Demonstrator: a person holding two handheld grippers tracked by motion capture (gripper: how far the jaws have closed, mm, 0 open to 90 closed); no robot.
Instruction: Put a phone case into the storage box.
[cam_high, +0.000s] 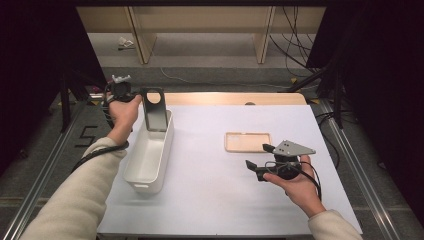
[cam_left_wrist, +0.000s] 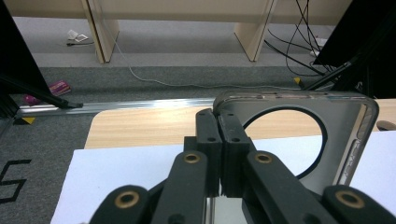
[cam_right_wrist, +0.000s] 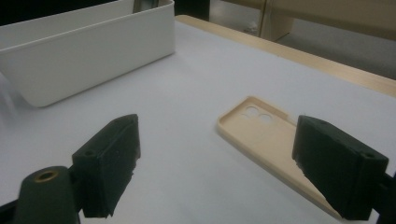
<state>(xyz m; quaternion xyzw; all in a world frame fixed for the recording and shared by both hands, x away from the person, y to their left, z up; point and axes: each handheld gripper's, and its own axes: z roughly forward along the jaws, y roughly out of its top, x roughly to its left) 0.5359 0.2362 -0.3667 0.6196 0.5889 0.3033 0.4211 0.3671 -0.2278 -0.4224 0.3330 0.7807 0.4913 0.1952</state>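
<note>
Two phone cases in play, one dark and one tan. The dark phone case (cam_high: 155, 109) stands upright over the far end of the white bin (cam_high: 131, 172), its lower edge down inside the bin against the far wall, its big round camera cutout at the top. The left gripper (cam_high: 134, 96) has it by the upper left edge. In the left gripper view the black jaws are pressed together on the thin rim of the case (cam_left_wrist: 348, 135), no gap visible between pads and rim; the round cutout shows just right of the jaws, with the wooden edge of the worktop visible through it. Left hand (cam_high: 123, 112) is raised at the far left corner of the worktop, cable trailing down over the sleeve.

The tan phone case (cam_high: 248, 142) lies flat on the white sheet covering the worktop (cam_high: 210, 200), open side up, right of centre and well apart from the bin. In the right gripper view it lies (cam_right_wrist: 266, 135) ahead, angled, two small round holes at its far end; its near part passes behind the right-hand jaw.

The right gripper (cam_high: 259, 159) hovers just on the near side of the tan case, pointing left across the worktop. Its jaws stand spread wide with nothing between the pads; cannot tell whether one jaw touches the case. Right hand (cam_high: 299, 186) grips the body from below, grey three-cornered plate on top.

The bin runs lengthways along the left side of the sheet.
</note>
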